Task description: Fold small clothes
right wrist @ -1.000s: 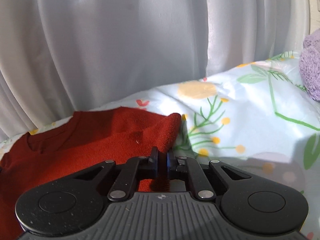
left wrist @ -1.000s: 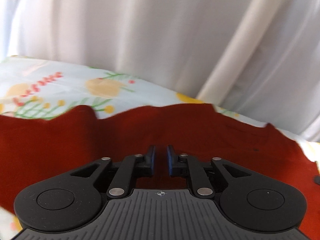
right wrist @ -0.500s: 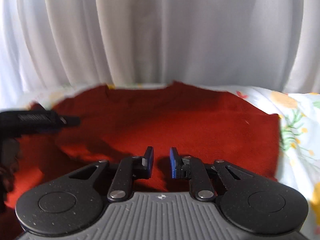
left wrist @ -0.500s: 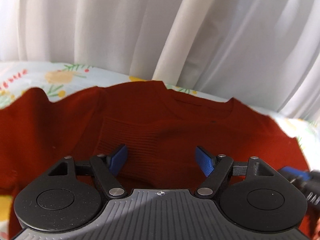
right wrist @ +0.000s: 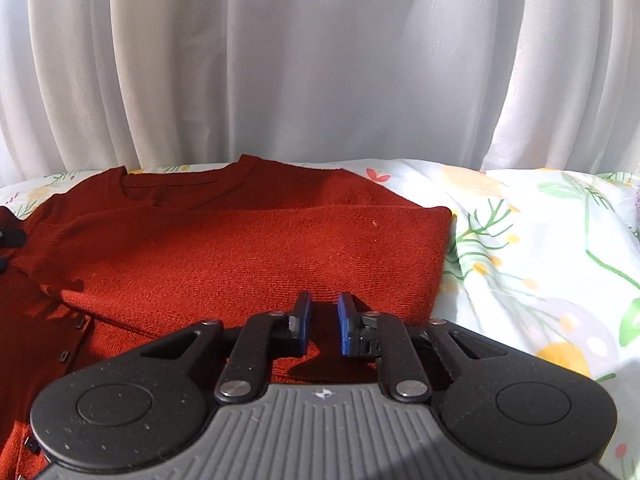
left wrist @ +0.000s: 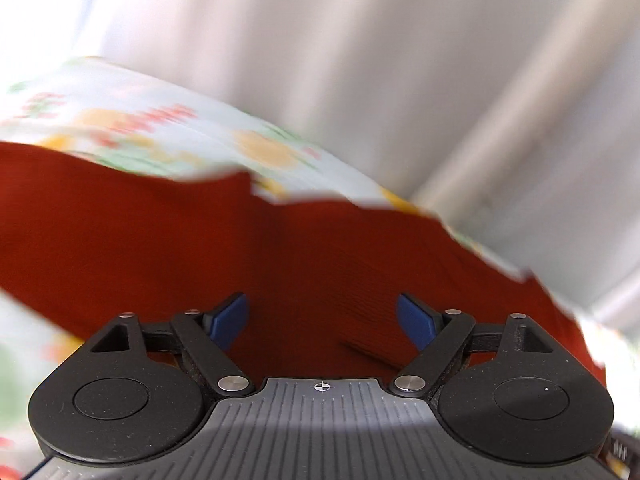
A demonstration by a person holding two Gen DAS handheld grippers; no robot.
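Observation:
A small rust-red knit cardigan [right wrist: 248, 248] lies on the floral bedsheet [right wrist: 540, 240], neckline toward the curtain. Its right side is folded over the middle, leaving a straight folded edge on the right. It also fills the left wrist view [left wrist: 280, 264], which is motion-blurred. My right gripper [right wrist: 323, 322] hovers just above the garment's near edge, jaws a small gap apart and empty. My left gripper [left wrist: 322, 322] is wide open and empty above the cardigan's left part. A bit of the left gripper [right wrist: 10, 236] shows at the right wrist view's left edge.
White curtains [right wrist: 320, 60] hang directly behind the bed. Bare floral sheet lies to the right of the cardigan. A sliver of a purple thing [right wrist: 637, 204] shows at the far right edge.
Both grippers let go of the red fabric and opened. The right side of the cardigan now lies folded over the middle. The left gripper is swinging left; the right has pulled back.

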